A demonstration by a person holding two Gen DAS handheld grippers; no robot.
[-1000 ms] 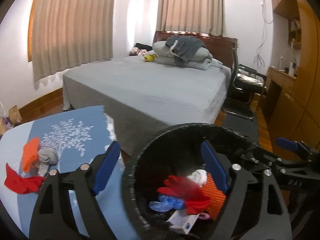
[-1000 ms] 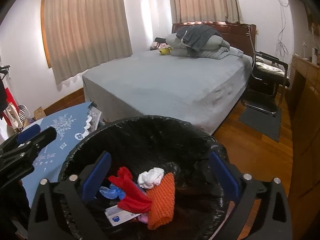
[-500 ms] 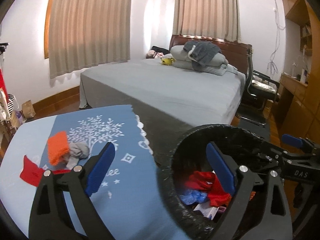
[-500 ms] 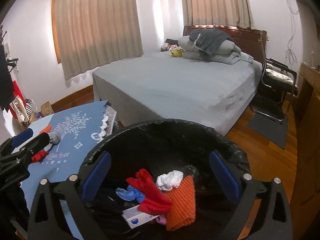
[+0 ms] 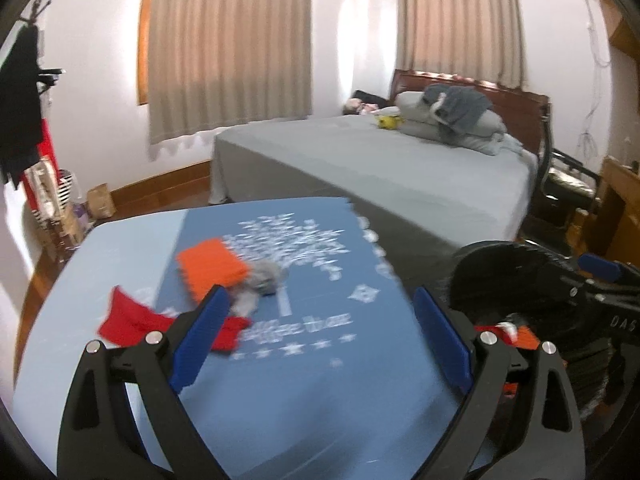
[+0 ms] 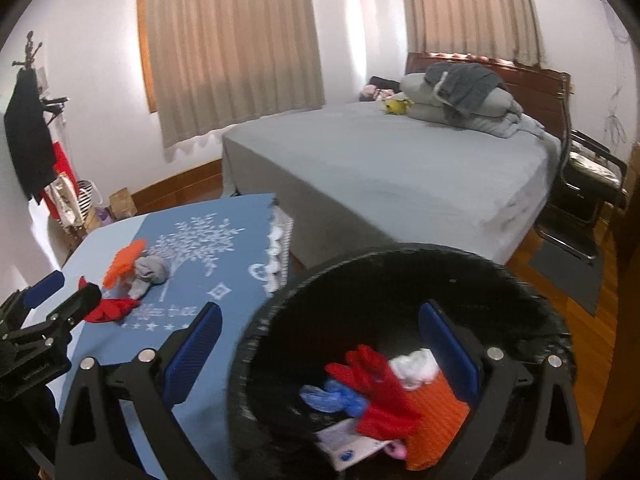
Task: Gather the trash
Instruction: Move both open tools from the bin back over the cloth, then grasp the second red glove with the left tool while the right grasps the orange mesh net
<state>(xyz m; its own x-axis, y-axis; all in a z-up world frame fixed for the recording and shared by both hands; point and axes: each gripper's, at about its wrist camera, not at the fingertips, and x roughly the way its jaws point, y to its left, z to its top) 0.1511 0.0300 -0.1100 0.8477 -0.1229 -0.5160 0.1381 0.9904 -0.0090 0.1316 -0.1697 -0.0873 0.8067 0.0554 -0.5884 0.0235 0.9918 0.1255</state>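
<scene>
On the blue table [image 5: 304, 384] lie an orange sponge [image 5: 210, 267], a grey crumpled rag [image 5: 265, 276] and a red cloth [image 5: 132, 318]. My left gripper [image 5: 320, 340] is open and empty above the table, just short of them. A black bin [image 6: 400, 292] lined with a bag stands at the table's right edge and holds a red glove [image 6: 376, 376], an orange sponge [image 6: 436, 420], white paper, blue plastic and a card. My right gripper [image 6: 320, 356] is open and empty over the bin's left rim. The same table items show in the right wrist view [image 6: 128, 276].
A grey bed [image 6: 400, 168] with folded bedding stands behind the table and bin. A black chair [image 6: 588, 184] and a dark mat are at the right on the wooden floor. A coat stand with bags [image 5: 36, 168] is at the far left by the wall.
My left gripper has swung left from over the bin to over the table, toward the orange sponge and red cloth. My right gripper has shifted left to the bin's left rim.
</scene>
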